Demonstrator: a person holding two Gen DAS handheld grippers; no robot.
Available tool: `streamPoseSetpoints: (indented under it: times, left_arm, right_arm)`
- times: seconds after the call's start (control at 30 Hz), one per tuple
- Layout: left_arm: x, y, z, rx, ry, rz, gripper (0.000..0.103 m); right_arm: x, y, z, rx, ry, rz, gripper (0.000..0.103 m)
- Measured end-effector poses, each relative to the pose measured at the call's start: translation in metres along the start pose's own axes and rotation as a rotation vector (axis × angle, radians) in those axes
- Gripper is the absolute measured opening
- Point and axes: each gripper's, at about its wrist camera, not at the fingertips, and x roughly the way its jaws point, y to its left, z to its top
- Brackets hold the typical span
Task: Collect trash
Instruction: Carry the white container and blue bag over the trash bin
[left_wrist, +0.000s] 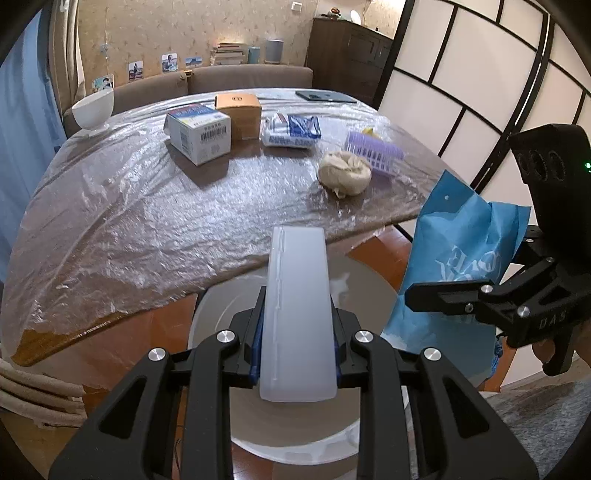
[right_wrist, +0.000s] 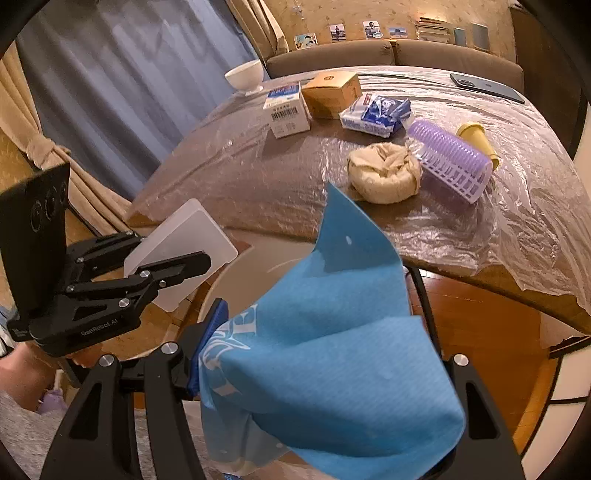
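Frosted flat plastic case (left_wrist: 297, 314) clamped in left tongs (left_wrist: 298, 354); right tongs (right_wrist: 317, 354) apparently pinch crumpled blue bag (right_wrist: 325, 354).

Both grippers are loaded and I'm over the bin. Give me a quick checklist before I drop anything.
1. Left gripper clamped on the translucent plastic case: ok.
2. Right gripper gripping the blue bag: ok.
3. Case above the white bin: ok.
4. Blue bag above the bin: cannot tell, the bag hides what is under it.
5. Bin opening free of blockage: cannot tell, mostly covered.
6. Trash left on the table, such as the crumpled beige wad: not ok, still there.
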Motion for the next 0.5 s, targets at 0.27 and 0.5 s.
streamPoseSetpoints:
  times: [0.27,0.5]
  left_arm:
    - [0.010,-0.006,-0.011,0.005,0.038,0.015,0.028]
    - [0.023,-0.007,-0.019,0.021,0.073,0.037,0.028]
  right_arm:
    - [0.012,-0.006,-0.012,0.017,0.025,-0.005,0.061]
    - [0.030,-0.008,-0.015,0.013,0.053,-0.012,0.061]
